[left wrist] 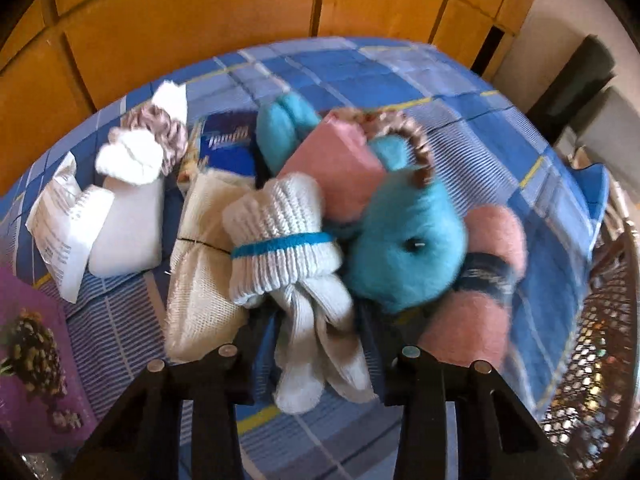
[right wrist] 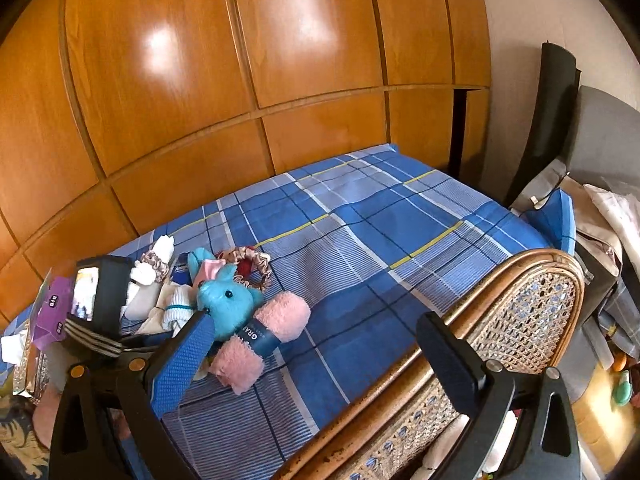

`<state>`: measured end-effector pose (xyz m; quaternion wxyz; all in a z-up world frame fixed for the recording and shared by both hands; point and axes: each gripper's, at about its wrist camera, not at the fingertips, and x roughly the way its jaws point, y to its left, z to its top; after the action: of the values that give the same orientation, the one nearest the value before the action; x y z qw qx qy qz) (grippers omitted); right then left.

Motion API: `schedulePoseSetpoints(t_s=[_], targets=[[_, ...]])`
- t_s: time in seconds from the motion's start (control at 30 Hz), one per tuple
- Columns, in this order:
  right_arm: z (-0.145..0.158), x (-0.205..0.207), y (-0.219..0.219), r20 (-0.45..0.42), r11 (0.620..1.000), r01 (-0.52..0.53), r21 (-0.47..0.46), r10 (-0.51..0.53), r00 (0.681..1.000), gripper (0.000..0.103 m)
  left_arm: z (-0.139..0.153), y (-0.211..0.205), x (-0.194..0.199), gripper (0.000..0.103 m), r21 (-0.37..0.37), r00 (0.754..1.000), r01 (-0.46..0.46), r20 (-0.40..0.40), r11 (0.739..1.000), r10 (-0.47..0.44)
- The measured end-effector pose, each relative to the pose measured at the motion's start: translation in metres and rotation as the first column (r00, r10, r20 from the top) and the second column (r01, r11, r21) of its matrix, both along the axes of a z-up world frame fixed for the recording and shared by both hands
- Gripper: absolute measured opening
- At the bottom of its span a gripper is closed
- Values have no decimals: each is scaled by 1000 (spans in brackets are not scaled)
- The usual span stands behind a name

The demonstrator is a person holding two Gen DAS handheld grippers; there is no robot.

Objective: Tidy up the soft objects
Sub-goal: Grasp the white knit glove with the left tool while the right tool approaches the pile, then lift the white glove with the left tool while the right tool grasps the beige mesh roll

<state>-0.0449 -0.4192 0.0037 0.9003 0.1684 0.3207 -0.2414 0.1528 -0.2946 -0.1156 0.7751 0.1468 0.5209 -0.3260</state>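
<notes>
Blue plaid bedsheet (right wrist: 360, 232) holds a pink towel (right wrist: 264, 336) banded "GRA…"; left tool (left wrist: 316, 354) grips white socks (left wrist: 280, 240), right tool (right wrist: 320, 332) gapes empty.

**Two wrist views, one pile on the bed**

The left wrist camera sits close above the pile, looking down and forward past its tool (left wrist: 316, 354) at the socks (left wrist: 280, 236) and blue plush (left wrist: 404, 248), toward the wood wall (left wrist: 200, 20). The right wrist camera hangs farther back and higher, beside a rattan chair (right wrist: 520, 320), facing across the bed (right wrist: 380, 240). Both views share the plush (right wrist: 228, 304), pink towel (right wrist: 260, 340) and wall.
</notes>
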Motion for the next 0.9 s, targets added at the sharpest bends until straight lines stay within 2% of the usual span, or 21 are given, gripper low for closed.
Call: schedulePoseSetpoints(t_s=[0.07,0.17,0.3,0.4,0.6,0.73,0.8,0.9], targets=[[-1,3,0,-7,1000,-17,10,17,1000,100,-1,2,-1,40,-16,1000,4,12,1000,-4],[-2,9,-4,-18,998,-39,59,40,999,90,3,10,-7,22,-12,999,19,33,1000,-19],[3,17,-16,-18,991,-42,129,45,999,86,13,36,-20,21,-76,999,16,40,997,-13],[7,28,-20,-47,988,-57,147,64,997,86,22,60,-42,21,-117,997,55,59,992,-48],[2,55,-11,-113,971,-134,198,159,981,85,22,103,-88,21,-115,992,105,84,988,-95],[-5,75,6,-115,937,-212,277,251,961,73,13,134,-108,21,-97,996,64,66,993,-57],[-10,89,19,-113,910,-252,328,303,946,67,10,150,-111,21,-115,998,21,64,993,-14],[-21,113,38,-114,873,-289,392,358,927,67,10,165,-115,21,-127,997,-21,64,992,30]])
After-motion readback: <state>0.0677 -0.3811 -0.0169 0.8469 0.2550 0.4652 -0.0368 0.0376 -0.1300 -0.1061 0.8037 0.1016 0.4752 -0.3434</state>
